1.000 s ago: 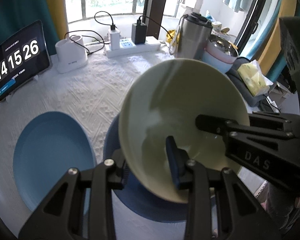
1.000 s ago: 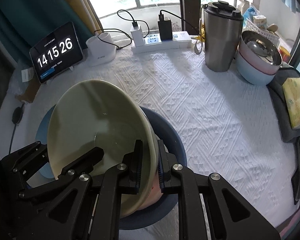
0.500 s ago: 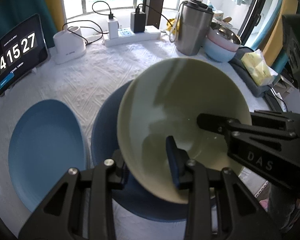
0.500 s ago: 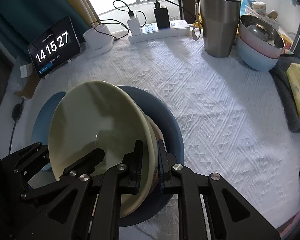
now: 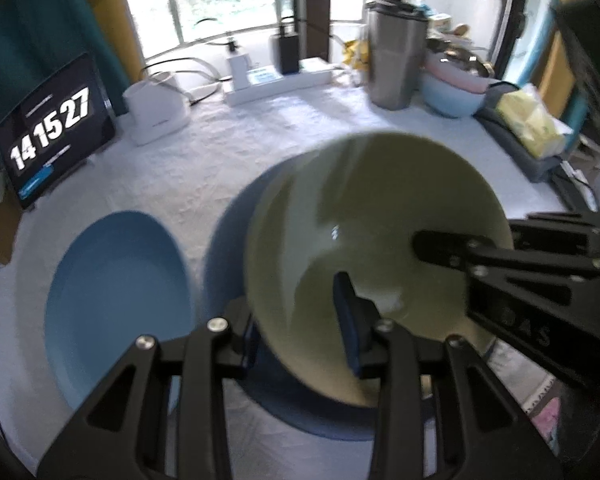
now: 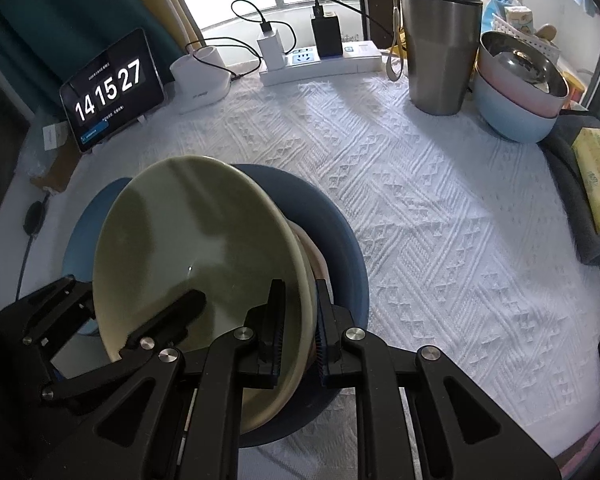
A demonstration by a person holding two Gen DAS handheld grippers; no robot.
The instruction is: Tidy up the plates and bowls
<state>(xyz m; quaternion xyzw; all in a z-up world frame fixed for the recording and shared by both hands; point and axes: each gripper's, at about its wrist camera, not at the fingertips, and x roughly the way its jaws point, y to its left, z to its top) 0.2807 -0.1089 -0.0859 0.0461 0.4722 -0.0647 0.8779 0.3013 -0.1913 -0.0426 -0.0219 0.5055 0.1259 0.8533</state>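
The right gripper [image 6: 298, 322] is clamped on the near rim of a pale green bowl [image 6: 188, 240], one pad inside the rim and one outside. The bowl is tilted, its open side turned toward the left, and it sits low over a dark blue plate [image 6: 340, 248] on the white textured tablecloth [image 6: 440, 220]. The left gripper [image 5: 296, 324] straddles the bowl's opposite rim, one finger inside and one outside (its wrist view is blurred, so whether the pads actually press cannot be told). A lighter blue plate [image 5: 116, 292] lies flat just beside the dark one. Farther back stand a tablet clock [image 6: 112, 90], a power strip [image 6: 320, 62], a steel tumbler [image 6: 440, 48] and a stack of nested bowls [image 6: 516, 92].
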